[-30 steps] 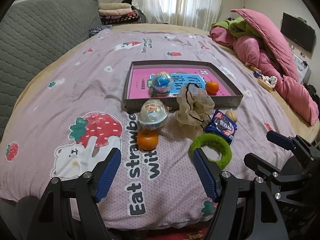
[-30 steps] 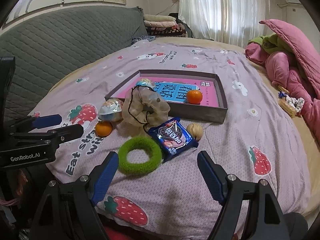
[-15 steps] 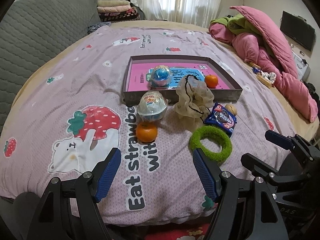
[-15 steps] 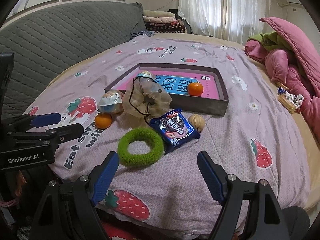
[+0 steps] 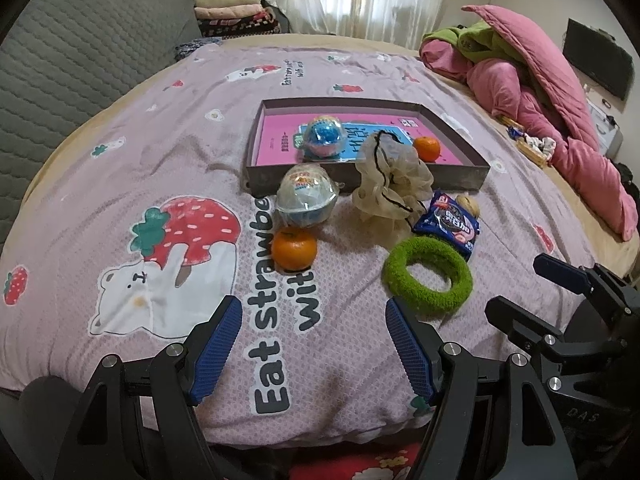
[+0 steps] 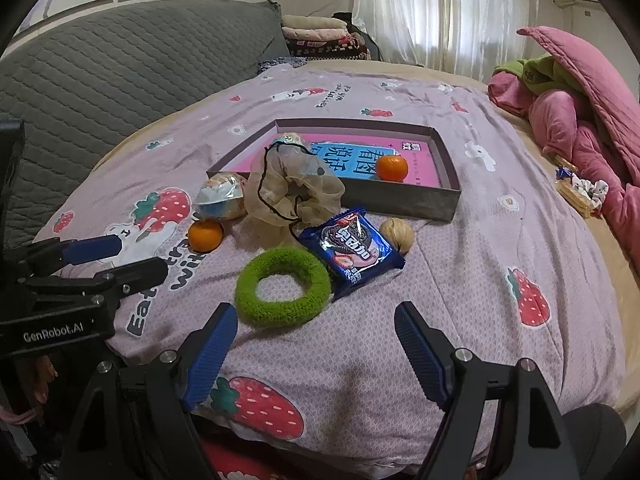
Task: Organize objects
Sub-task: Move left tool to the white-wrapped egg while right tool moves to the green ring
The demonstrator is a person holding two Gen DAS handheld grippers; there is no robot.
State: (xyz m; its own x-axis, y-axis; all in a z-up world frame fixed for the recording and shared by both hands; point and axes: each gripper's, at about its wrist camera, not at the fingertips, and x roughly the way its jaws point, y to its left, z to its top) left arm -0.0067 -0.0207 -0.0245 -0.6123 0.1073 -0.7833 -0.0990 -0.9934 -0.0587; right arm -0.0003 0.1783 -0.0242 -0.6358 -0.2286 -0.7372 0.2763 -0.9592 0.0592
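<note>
A bed (image 5: 168, 152) under a strawberry-print quilt held a shallow tray (image 5: 460, 184) with a tangerine (image 5: 426, 148) and toy capsule (image 5: 323, 136) inside; a second tangerine (image 5: 294, 249), green ring (image 6: 283, 286) and cookie packet (image 6: 352, 249) lay before it. Left claw (image 5: 314, 344) and right claw (image 6: 316, 350) hovered wide open, empty.

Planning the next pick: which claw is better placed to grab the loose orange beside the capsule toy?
Left, probably. The loose orange lies almost straight ahead of the open left claw, while the open right claw faces the green ring.
</note>
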